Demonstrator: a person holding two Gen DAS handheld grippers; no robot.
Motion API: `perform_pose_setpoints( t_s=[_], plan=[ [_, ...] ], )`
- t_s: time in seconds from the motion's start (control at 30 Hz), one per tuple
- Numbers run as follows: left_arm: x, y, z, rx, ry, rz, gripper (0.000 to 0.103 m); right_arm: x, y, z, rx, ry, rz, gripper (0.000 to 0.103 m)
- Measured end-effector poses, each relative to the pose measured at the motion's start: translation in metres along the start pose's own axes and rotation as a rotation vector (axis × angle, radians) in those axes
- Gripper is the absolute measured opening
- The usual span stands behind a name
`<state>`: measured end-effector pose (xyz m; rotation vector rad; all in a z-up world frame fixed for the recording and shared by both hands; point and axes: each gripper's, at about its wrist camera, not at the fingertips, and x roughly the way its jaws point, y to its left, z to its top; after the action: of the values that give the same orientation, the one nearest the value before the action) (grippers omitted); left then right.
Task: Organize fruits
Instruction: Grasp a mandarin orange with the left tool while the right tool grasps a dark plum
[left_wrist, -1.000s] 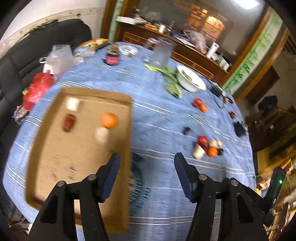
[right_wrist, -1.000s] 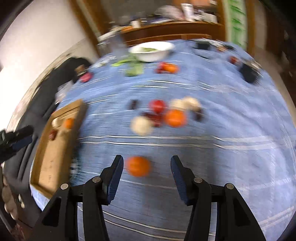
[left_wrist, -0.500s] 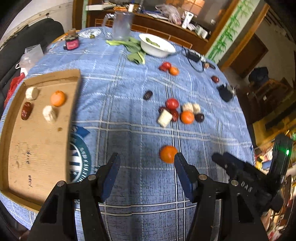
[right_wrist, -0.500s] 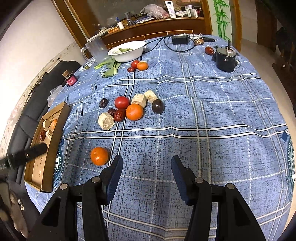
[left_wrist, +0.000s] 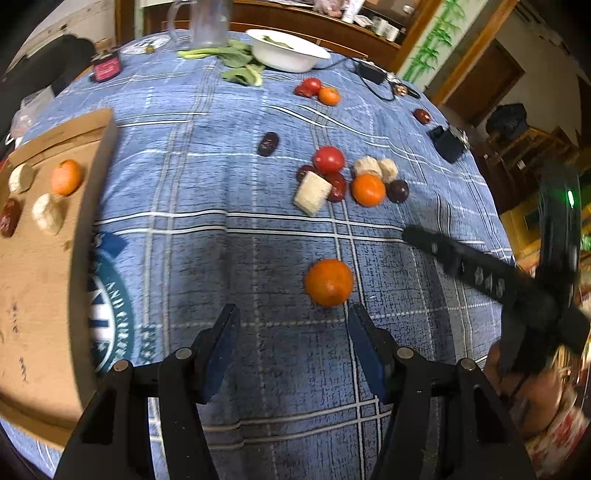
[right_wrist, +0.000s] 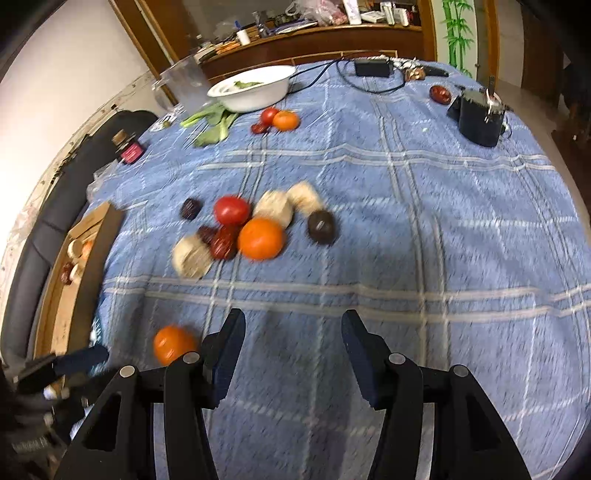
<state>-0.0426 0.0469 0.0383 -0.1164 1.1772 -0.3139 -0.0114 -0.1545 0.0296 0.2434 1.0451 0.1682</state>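
Lone orange (left_wrist: 328, 282): on the blue checked tabletop (left_wrist: 207, 155), just beyond the tips of the left tongs (left_wrist: 293, 319), nearer their right tip, untouched. Left tongs: open, empty. Right tongs (right_wrist: 293, 321): open, empty, over bare cloth; the same orange (right_wrist: 173, 343) sits just left of their left finger. Fruit cluster (right_wrist: 258, 225) (tomato, orange, dates, pale chunks): farther off, mid-table. Cardboard tray (left_wrist: 44, 288): left edge, holding a small orange (left_wrist: 65, 176), two pale pieces and a date. White bowl (left_wrist: 286, 53): far side.
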Motion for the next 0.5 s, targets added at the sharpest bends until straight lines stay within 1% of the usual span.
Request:
perform_pose_setpoints(
  t_s=[0.17,0.3,0.5],
  plan=[
    [0.014,-0.012,0.006,0.072,-0.014,-0.011,0.059,0.009,-0.003,0.023,-0.043,-0.035,-0.023,0.058],
    [0.026,-0.016,0.014,0.090,-0.010,-0.032,0.057,0.020,0.000,0.035,-0.076,-0.042,-0.044,0.057],
    [0.039,-0.020,0.014,0.091,0.007,-0.046,0.052,0.031,0.003,0.043,-0.109,-0.034,-0.060,0.049]
  ],
)
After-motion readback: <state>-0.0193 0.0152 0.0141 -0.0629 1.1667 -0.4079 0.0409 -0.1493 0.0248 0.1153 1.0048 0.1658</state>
